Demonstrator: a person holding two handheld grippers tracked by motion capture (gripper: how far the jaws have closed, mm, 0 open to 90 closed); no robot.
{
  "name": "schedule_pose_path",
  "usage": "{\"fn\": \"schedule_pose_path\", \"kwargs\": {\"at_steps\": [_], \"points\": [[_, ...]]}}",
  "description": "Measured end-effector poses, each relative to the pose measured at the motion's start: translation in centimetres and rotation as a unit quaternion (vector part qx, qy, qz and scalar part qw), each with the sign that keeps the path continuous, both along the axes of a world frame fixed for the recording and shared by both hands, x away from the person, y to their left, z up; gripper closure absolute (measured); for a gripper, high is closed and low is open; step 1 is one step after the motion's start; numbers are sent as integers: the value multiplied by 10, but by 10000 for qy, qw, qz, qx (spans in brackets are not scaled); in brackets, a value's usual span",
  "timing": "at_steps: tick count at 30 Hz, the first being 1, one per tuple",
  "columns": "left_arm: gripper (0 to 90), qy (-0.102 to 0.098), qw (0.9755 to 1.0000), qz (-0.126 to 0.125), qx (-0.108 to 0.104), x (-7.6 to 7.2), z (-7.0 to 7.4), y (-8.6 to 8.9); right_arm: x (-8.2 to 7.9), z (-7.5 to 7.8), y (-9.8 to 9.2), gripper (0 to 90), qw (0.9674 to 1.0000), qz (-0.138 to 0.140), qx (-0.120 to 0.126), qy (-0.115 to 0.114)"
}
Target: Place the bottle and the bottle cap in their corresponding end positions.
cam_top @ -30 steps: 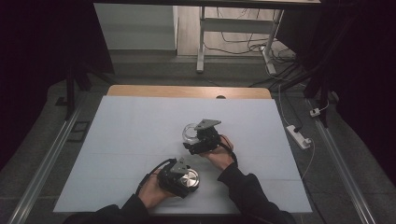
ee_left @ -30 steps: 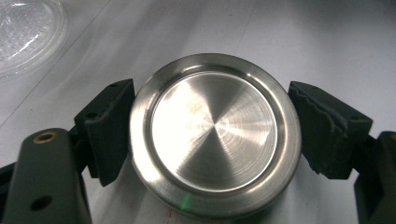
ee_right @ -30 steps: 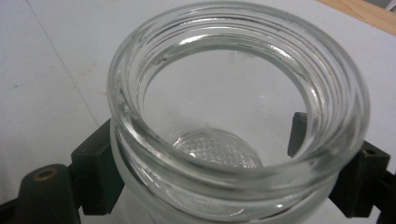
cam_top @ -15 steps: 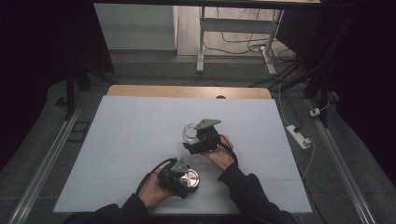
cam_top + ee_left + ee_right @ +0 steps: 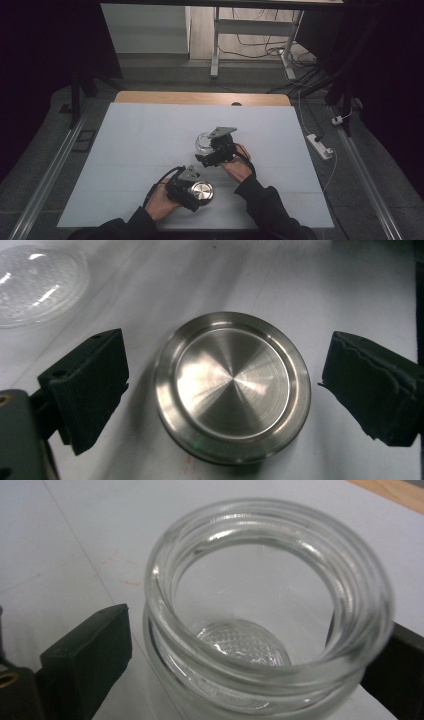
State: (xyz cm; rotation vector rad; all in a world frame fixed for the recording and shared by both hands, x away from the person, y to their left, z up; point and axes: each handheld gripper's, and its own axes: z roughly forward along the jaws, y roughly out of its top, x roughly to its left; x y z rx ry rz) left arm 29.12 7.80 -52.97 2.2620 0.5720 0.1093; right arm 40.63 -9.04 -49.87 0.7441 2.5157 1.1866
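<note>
Jar lid and glass jar are both sitting apart on the white bench right now, and you are letting go of each. Your left gripper is hanging over the round steel lid, which is lying flat near your edge of the bench; its jaws have just been opening and are standing wide on either side of the lid with clear gaps, so nothing is being held there. Your right gripper is sitting at the open jar, which is standing upright a little farther out, near the middle of the bench; those jaws have just been opening as well. In the right gripper view the left pad is standing clear of the glass wall, while the right pad is lying close behind the rim, and you cannot tell whether it is touching. Judging from how things are lying, the unscrewing is looking finished: the mouth of the jar is bare, its threads are showing, and the lid is resting well apart from it. What is left seems small: you are only needing to draw both hands back without nudging the jar or sliding the lid.
</note>
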Motion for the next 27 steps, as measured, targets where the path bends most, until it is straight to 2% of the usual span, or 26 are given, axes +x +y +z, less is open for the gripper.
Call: {"fn": "schedule_pose_path", "kwargs": {"at_steps": [3,7,10,19,23,27], "points": [[44,-55,10000,12,-6,1,6,6,-1,5,-3,18,10000,-21,93,19],[42,-11,9997,129,-226,2,13,18,-2,10,-7,11,9998,-22,169,62],[41,16,9994,166,-306,3,18,25,-3,13,-9,8,9997,-37,214,76],[19,107,9991,259,-320,4,24,38,-11,24,-16,0,9995,-101,300,24],[5,196,9984,332,-420,6,26,46,-16,27,-19,0,9994,-115,311,-27],[0,231,9979,355,-492,5,27,52,-19,29,-21,0,9993,-115,345,28]]}}
